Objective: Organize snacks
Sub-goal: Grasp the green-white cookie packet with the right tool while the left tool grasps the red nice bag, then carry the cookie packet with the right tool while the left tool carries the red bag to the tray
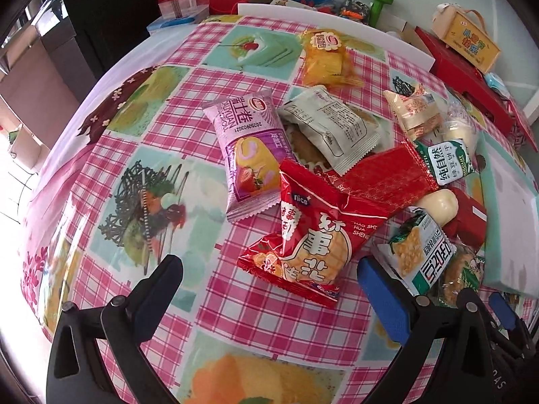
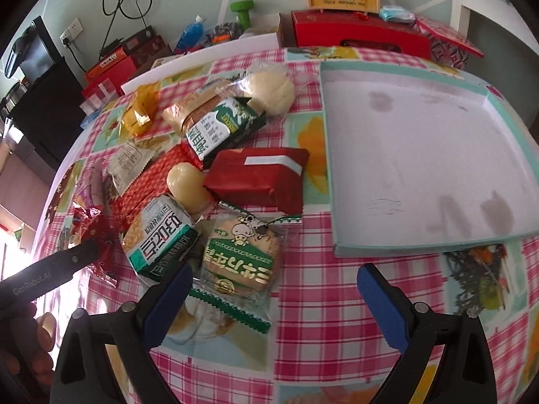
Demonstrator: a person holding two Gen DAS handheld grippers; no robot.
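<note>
Pink-checked tablecloth (image 2: 337, 303) heaped with snacks at 10 o'clock of white tray (image 2: 421, 155). Left gripper (image 1: 269, 276) spread wide over red peanut bag (image 1: 313, 235), gripping nothing. Right gripper (image 2: 273, 282) spread wide round green biscuit pack (image 2: 242, 256), unpinched. Red wrapped block (image 2: 259, 175) between pile and tray.

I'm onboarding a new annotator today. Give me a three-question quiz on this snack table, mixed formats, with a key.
1. True or false: the teal-rimmed tray already holds several snacks.
2. Multiple choice: In the right wrist view, which pack lies nearest the right gripper? A) the purple strawberry roll pack B) the green-edged mushroom biscuit pack C) the orange cake pack
3. Fill in: in the left wrist view, the pack lying just ahead of the left gripper, between its open fingers, is mainly ___ in colour.

Key: 1 false, the tray is empty; 2 B; 3 red, the red peanut pack.
</note>
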